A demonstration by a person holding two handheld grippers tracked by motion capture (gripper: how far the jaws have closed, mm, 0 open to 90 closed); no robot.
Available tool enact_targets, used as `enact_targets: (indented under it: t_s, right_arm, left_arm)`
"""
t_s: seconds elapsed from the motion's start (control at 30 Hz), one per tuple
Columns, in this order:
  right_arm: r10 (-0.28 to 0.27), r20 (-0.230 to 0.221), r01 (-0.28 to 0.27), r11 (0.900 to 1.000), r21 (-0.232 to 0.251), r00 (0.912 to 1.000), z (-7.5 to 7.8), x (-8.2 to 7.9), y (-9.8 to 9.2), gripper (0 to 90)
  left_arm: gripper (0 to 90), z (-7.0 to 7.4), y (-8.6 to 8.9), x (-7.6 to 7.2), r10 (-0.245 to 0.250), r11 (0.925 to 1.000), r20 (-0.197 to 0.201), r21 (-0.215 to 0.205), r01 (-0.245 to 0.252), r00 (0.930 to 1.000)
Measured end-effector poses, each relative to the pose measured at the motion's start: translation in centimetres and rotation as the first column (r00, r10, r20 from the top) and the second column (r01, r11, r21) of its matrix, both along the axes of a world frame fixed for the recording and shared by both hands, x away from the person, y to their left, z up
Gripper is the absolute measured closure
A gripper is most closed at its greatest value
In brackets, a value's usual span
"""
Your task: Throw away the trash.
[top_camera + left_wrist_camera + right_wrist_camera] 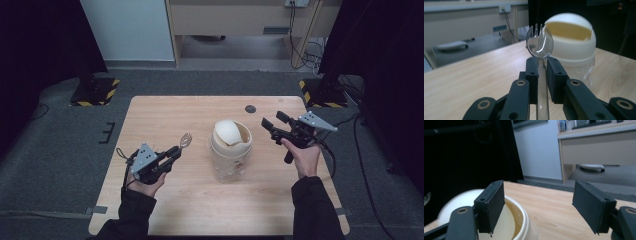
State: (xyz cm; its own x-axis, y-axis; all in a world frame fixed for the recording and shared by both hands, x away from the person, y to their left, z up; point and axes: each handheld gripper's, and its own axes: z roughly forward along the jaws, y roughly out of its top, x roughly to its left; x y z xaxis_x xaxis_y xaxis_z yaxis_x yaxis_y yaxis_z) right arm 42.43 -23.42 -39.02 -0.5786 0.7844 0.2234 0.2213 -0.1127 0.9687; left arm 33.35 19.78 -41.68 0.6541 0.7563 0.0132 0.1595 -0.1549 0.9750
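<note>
One table [165, 200] stood there, with one lidded bin [230, 150] on it. There was one clear spork [185, 140]. Two grippers were in use, left [175, 150] and right [272, 122], one in each of two hands.

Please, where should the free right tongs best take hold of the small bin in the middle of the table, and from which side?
Probably the cream rim ring of the bin, from its right side, where the open right tongs already are. The domed swing lid would tip under pressure, and the clear body looks wide.
</note>
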Motion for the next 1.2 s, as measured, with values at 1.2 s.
enact_targets:
  t_s: [1.2]
  right_arm:
    - [0.212,0.071,-0.220,0.965,0.144,0.9747,4.8,-6.1,1.1,40.7]
  left_arm:
    - [79.6,3.4,-11.4,0.3,-0.169,0.9823,0.112,-0.062,0.177,0.9791]
